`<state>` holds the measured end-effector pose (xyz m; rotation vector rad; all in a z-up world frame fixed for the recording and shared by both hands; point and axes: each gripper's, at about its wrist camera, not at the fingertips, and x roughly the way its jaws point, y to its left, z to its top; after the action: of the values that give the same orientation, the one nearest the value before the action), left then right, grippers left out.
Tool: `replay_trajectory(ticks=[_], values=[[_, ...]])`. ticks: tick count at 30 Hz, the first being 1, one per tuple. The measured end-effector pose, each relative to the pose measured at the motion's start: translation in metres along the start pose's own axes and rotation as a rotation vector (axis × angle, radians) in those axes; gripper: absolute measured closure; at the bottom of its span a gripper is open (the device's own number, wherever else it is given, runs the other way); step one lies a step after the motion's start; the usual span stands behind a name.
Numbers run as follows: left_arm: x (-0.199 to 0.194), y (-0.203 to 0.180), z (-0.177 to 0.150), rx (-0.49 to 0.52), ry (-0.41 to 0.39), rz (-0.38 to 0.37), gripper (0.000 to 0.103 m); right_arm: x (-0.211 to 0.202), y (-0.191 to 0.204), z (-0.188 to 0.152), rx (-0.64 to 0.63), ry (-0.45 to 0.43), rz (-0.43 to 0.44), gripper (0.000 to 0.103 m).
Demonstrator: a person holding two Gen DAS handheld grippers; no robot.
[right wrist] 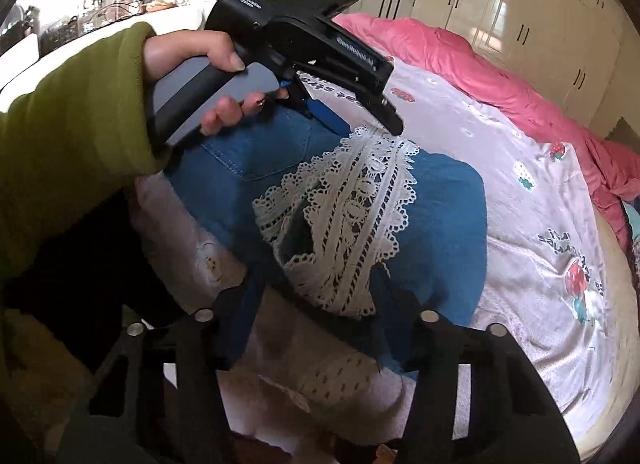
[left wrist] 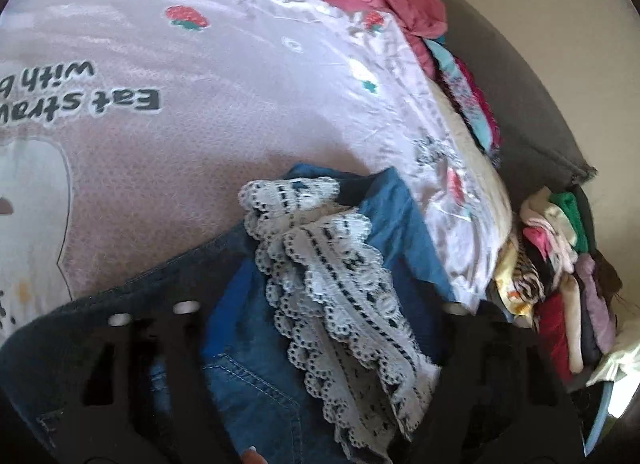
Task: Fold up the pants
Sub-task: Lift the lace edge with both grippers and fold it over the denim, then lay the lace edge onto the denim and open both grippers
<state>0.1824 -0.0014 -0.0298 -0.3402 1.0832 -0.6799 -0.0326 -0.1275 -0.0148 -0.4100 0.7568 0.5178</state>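
A bed [right wrist: 540,192] under a strawberry-print sheet carries blue jeans [right wrist: 440,200] at centre, pink duvet [right wrist: 460,60] at one o'clock.

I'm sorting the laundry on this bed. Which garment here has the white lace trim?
The blue jeans, lying between both grippers; white lace runs across them. The pink blanket and the clothes heap beside the bed show none.

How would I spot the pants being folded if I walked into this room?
Look at the bed's pale bedspread printed with strawberries. Near its edge lies a bundle of blue jeans, next to the handheld left gripper. Unlike the plain clothes around, they carry bands of white lace trim.
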Motion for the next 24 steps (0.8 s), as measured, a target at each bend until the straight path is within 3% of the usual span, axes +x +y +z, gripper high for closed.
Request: replay_trajectory(ticks=[1,2,3,7,11,13,19,20,23,24], values=[[-0.001,0.0,0.0,-0.016,-0.016,0.002,0.08,0.003,0.0,0.001,0.0,0.001,-0.005,0.07],[-0.002,-0.001,0.0,-0.022,-0.026,0.002,0.088,0.007,-0.001,0.002,0.002,0.005,0.011,0.087],[-0.003,-0.002,0.001,-0.021,-0.036,0.0,0.089,0.009,-0.001,0.003,0.008,0.007,0.032,0.091],[-0.008,-0.013,0.014,-0.002,-0.049,-0.017,0.094,-0.001,-0.013,0.009,0.093,-0.044,0.089,0.091],[-0.01,-0.022,0.027,0.027,-0.072,0.019,0.094,-0.003,-0.013,0.025,0.078,-0.083,0.086,0.091],[-0.006,-0.015,0.029,0.009,-0.064,0.048,0.094,0.002,-0.008,0.029,0.066,-0.075,0.079,0.091],[0.011,0.01,0.033,-0.049,-0.029,0.044,0.094,0.038,0.006,0.029,0.047,0.022,0.092,0.091],[0.01,0.011,0.031,-0.046,-0.029,0.027,0.091,0.038,0.006,0.027,0.056,0.025,0.105,0.088],[0.004,0.011,0.027,-0.037,-0.048,0.025,0.05,0.028,0.0,0.022,0.078,0.005,0.115,0.079],[0.001,0.01,0.027,-0.029,-0.057,0.036,0.05,0.025,-0.001,0.021,0.09,-0.005,0.115,0.074]])
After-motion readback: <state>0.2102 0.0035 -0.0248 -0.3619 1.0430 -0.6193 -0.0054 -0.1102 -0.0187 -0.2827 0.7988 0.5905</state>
